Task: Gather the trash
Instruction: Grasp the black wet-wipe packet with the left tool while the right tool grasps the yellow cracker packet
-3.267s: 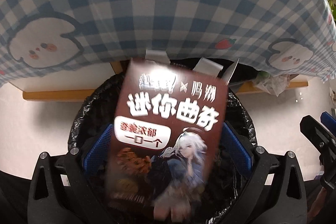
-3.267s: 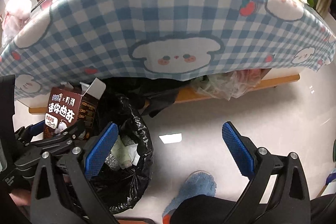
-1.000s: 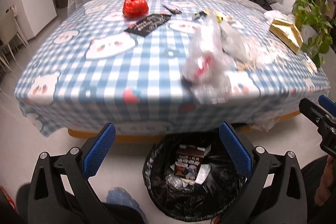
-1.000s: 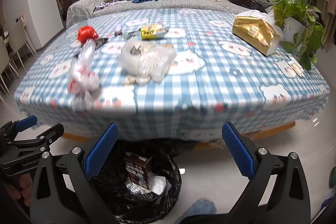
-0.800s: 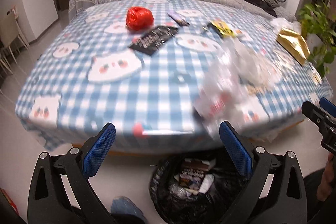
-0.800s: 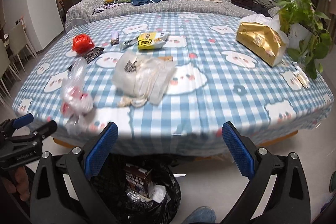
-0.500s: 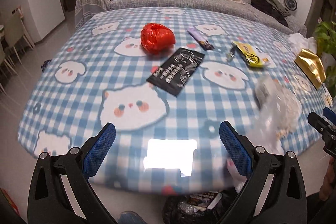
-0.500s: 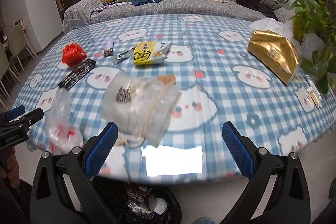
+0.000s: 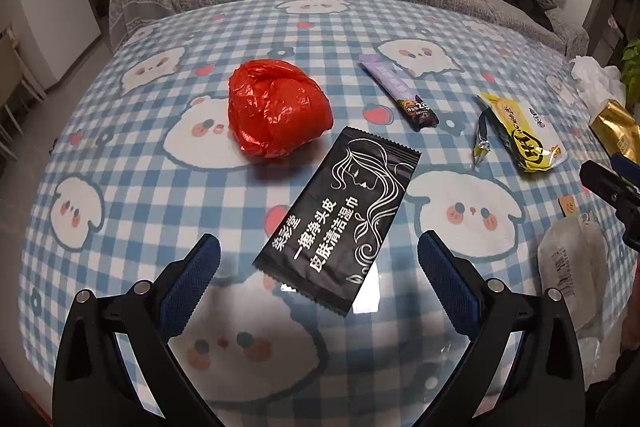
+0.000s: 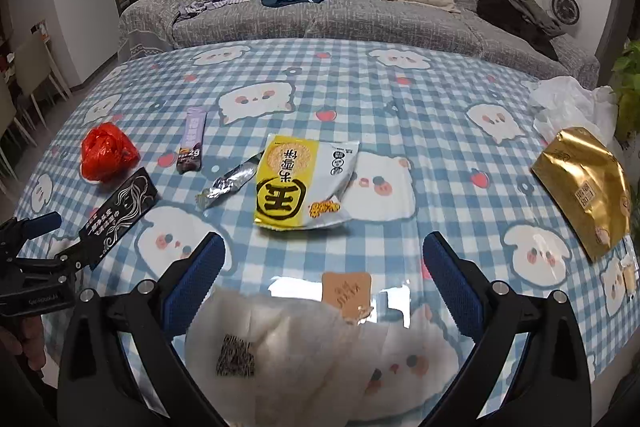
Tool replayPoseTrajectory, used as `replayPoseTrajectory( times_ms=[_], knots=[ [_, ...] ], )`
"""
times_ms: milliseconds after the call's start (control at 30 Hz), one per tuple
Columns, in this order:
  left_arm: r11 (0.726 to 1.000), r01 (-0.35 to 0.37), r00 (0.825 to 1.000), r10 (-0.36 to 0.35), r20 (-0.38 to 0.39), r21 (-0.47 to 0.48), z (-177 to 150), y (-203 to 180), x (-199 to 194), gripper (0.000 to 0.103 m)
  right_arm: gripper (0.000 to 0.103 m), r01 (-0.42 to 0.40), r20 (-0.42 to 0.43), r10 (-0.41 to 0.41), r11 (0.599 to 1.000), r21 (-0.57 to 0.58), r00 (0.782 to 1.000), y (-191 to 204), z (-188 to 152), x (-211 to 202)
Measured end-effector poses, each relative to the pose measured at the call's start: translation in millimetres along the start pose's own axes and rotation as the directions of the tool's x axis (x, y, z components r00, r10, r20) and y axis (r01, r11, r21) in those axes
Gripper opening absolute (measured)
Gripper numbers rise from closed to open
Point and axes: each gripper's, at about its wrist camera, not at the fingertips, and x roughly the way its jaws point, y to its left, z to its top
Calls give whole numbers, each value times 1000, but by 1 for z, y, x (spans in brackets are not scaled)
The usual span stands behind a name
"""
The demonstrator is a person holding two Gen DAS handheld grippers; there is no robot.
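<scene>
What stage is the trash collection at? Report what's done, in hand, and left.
Done: nothing checkable here; no bin is in view. In hand: nothing. The left gripper hangs open over the black wet-wipe sachet, the right gripper open above the white translucent plastic bag. Left on the blue checked tablecloth: crumpled red plastic bag, purple snack wrapper, yellow-and-white snack packet, silver foil wrapper.

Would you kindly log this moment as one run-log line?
left gripper: open, empty, over black wet-wipe packet | right gripper: open, empty, above white mesh bag | red bag: on table
</scene>
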Motion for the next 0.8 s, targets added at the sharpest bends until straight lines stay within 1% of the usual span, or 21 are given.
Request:
replayPoseTrajectory(
  times_ms=[133,233,367,400,500,567,600,700,733,767,800],
  knots=[
    [1000,-1,1000,2,-19,21,10,-3,15,97,95,-20,-37,20,1000,18,999,-6,12,26],
    [1000,-16,999,17,-37,26,15,-6,24,96,95,-32,-54,34,999,32,998,-6,21,42],
    [999,-16,998,18,-54,38,21,-12,33,96,95,-47,-70,49,998,41,996,-3,33,56],
    [999,-15,998,17,-59,36,22,-12,35,94,95,-47,-69,50,998,41,996,-2,35,57],
    [1000,-11,997,12,-70,23,24,-11,38,92,92,-35,-79,37,999,34,996,2,43,65],
    [1000,-11,997,13,-71,23,25,-11,38,89,88,-39,-102,42,999,32,994,4,42,74],
    [1000,-11,997,13,-72,25,25,-12,37,86,86,-45,-118,49,998,32,992,5,42,78],
    [999,-7,997,10,-74,35,24,-16,34,76,75,-49,-150,53,998,32,987,7,39,88],
    [999,-7,997,10,-77,38,23,-17,33,72,71,-54,-162,59,998,36,985,6,38,91],
    [999,-6,997,9,-80,39,23,-17,32,70,66,-47,-155,51,998,31,987,7,38,90],
    [999,-5,997,8,-82,40,22,-18,31,67,64,-41,-158,46,999,32,986,7,38,90]
  ],
)
